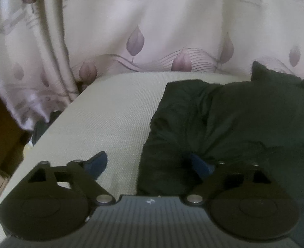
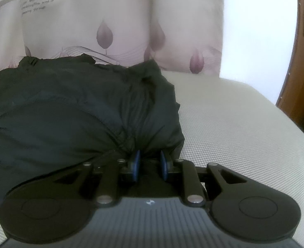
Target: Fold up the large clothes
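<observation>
A dark, puffy garment (image 1: 234, 119) lies bunched on a cream textured surface (image 1: 110, 111). In the left wrist view my left gripper (image 1: 149, 165) stands wide open at the garment's near left edge. One blue finger (image 1: 97, 165) is over bare surface and the other sits against the dark cloth, with nothing pressed between them. In the right wrist view the same garment (image 2: 69, 113) fills the left half. My right gripper (image 2: 149, 163) is shut on a gathered pinch of its near right edge, and creases radiate from the pads (image 2: 135, 163).
A pale curtain (image 1: 141, 31) with purple leaf prints hangs right behind the surface's far edge. The surface drops off at the left toward a brown floor (image 1: 0, 124). Bare cream surface (image 2: 234, 134) extends right of the garment, with a wooden door (image 2: 300, 62) beyond.
</observation>
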`<state>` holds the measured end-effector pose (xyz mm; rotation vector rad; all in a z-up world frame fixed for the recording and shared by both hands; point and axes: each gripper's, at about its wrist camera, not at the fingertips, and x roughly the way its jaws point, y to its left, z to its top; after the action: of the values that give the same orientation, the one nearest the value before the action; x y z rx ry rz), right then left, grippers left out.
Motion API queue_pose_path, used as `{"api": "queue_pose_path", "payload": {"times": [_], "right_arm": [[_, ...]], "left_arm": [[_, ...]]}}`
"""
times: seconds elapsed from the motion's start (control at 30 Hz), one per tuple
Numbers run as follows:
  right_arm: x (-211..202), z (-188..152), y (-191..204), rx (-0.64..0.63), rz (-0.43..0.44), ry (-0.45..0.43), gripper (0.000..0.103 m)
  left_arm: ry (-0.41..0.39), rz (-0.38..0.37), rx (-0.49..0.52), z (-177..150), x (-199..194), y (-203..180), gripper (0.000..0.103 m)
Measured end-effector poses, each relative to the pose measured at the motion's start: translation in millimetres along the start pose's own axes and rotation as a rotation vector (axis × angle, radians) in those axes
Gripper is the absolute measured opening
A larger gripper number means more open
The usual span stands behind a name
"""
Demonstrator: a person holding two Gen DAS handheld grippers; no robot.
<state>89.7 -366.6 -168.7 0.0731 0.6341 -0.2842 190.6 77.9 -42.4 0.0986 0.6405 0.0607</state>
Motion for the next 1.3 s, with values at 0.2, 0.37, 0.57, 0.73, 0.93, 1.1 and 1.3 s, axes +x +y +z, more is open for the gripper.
{"api": "queue_pose_path", "payload": {"times": [0.2,0.37,0.57,0.73,0.93,1.1,1.3], "right_arm": [[-0.7,-0.7,-2.1,0.009,0.007,-0.006,0.021],[-0.9,-0.7,-3.0,0.014,0.008,-0.008,0.022],[-1.1,-1.2,1.5,-0.009,-0.015,-0.013,0.023],[-1.2,-1.6,1.9,-0.012,-0.019,-0.017,0.023],[-1.4,-2.0,1.3,-0.007,-0.019,-0.020,0.023],[-2.2,-2.4,3.8,-0.006,-0.032,-0.022,0.023],[-6.6,-3.9,12.7,-0.013,-0.062,-0.030,0.029]], "left_arm": [[0.128,-0.278,-0.126,17.0,22.1,60.7,0.091],[0.205,-0.516,-0.127,29.9,50.8,78.0,0.086],[0.276,-0.702,-0.045,34.5,78.8,66.9,0.087],[0.314,-0.820,-0.057,44.2,100.5,65.1,0.068],[0.354,-0.961,-0.155,41.5,127.9,62.2,0.037],[0.285,-0.975,-0.178,37.6,119.1,61.1,0.025],[0.222,-1.001,-0.216,25.0,105.4,80.0,0.021]]}}
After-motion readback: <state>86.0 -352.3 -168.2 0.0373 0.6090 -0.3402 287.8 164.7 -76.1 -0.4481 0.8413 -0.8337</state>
